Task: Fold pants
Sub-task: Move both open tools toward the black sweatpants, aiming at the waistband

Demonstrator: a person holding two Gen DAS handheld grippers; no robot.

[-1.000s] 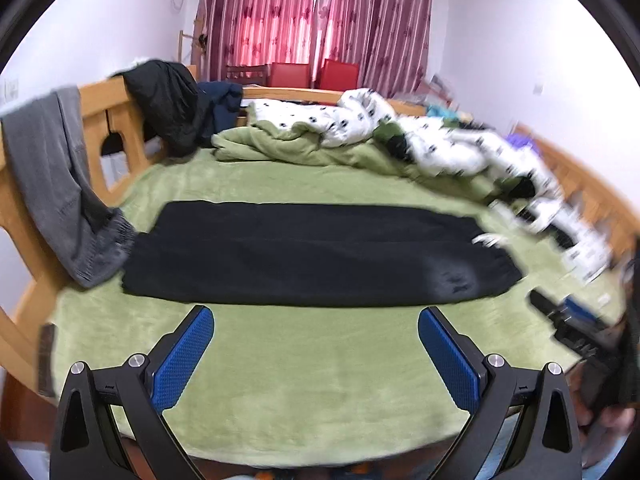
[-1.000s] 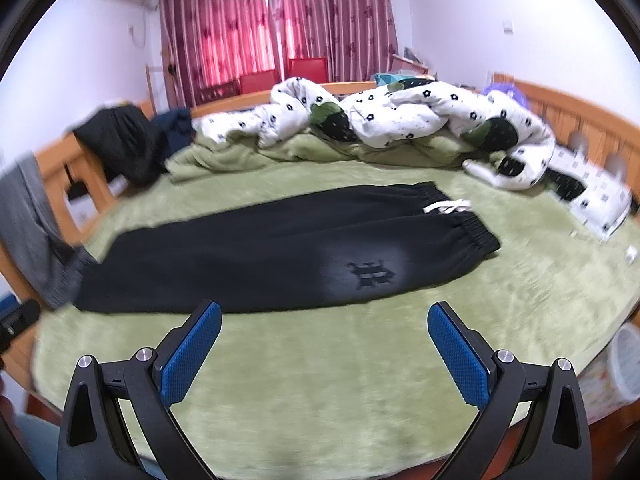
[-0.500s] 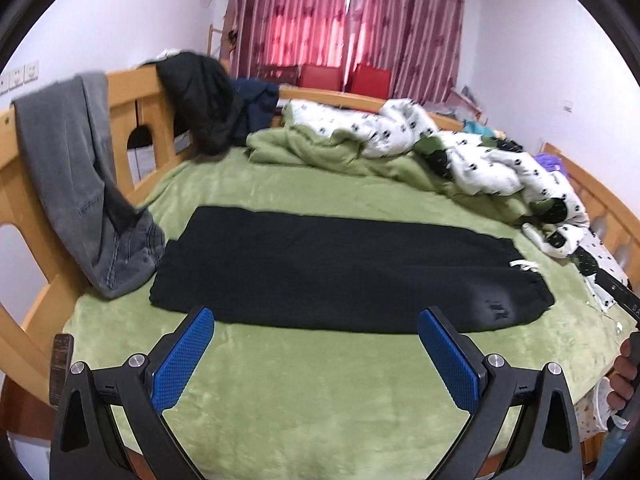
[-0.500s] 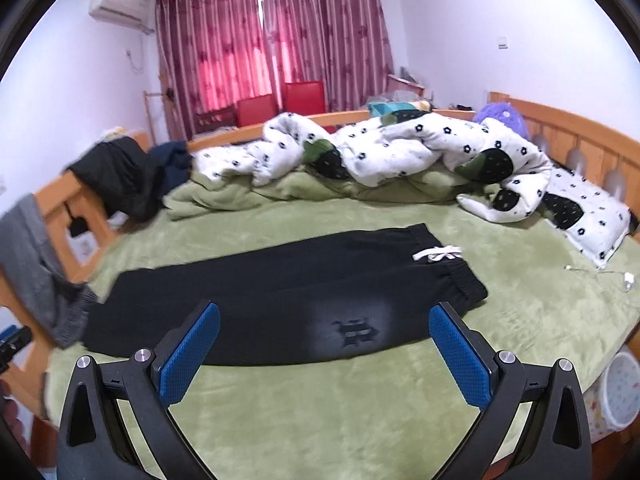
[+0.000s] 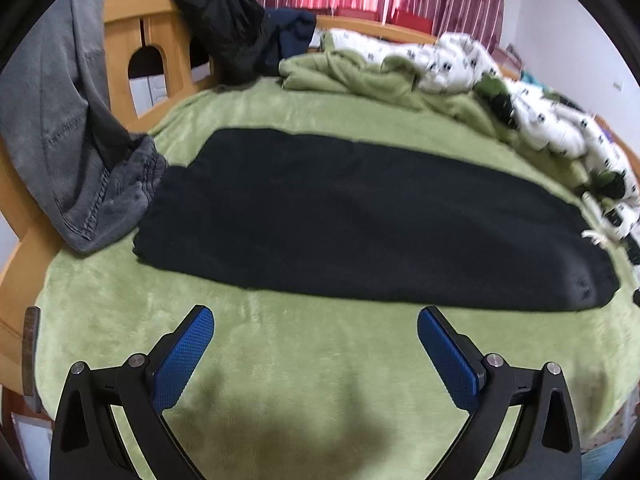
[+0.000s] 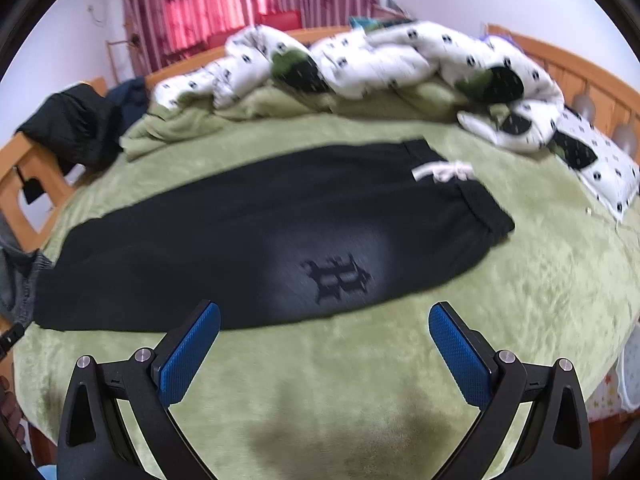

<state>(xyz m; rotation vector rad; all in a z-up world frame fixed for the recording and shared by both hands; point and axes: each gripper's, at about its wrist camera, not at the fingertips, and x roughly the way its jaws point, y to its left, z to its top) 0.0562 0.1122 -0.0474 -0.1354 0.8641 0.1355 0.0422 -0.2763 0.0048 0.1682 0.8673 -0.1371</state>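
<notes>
Pants (image 5: 360, 220) blurred, cuffs beside grey garment (image 5: 72, 152)

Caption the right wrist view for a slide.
Open right gripper hovers over a green blanket, short of black pants laid flat.

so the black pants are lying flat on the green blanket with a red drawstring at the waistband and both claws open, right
Not quite: the drawstring is white, not red, as the right wrist view shows. The rest holds: the black pants lie flat on the green blanket, and both the left claw and the right claw are open and empty.
</notes>
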